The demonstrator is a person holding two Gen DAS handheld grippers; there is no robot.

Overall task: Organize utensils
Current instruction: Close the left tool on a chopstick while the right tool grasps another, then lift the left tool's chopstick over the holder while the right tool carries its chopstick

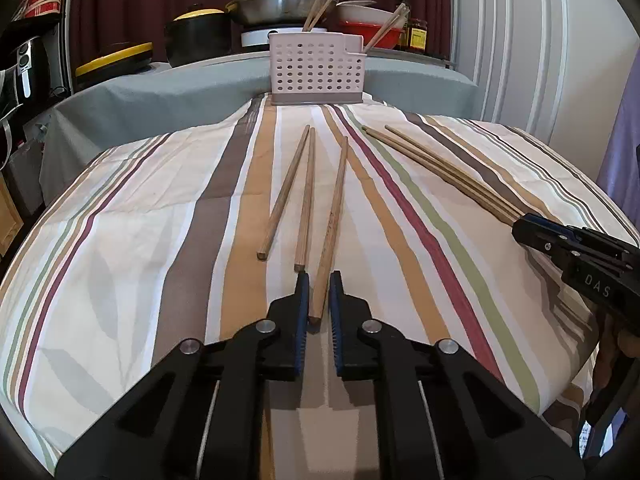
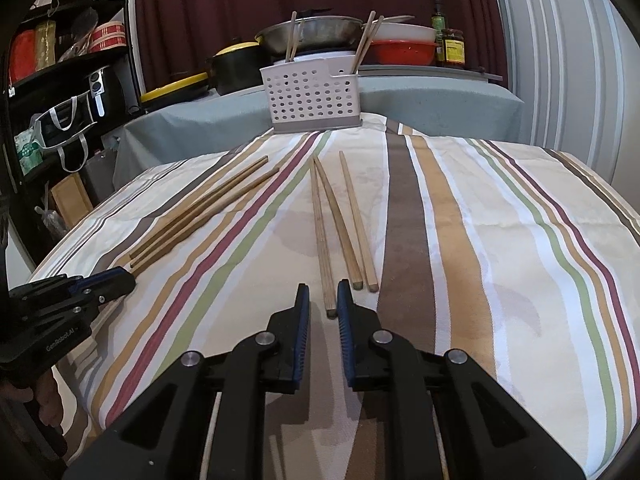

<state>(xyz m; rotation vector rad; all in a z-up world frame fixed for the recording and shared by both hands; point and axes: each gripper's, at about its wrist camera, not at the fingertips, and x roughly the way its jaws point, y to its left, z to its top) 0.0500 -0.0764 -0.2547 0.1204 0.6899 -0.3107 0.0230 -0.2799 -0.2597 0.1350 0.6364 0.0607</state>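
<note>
Both claws point(image 1: 319, 280) point(image 2: 323, 290) clamp single chopsticks point(image 1: 330, 232) point(image 2: 323, 240); a few stand in the basket point(image 1: 316, 66), more remain on the worktop point(image 1: 120, 240).

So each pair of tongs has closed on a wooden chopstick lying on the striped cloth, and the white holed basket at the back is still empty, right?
Not quite: the white perforated plastic basket is not empty. The left wrist view shows wooden chopsticks already standing in it. The rest holds: the left tongs and the right tongs each close on a wooden chopstick lying on the striped cloth.
</note>
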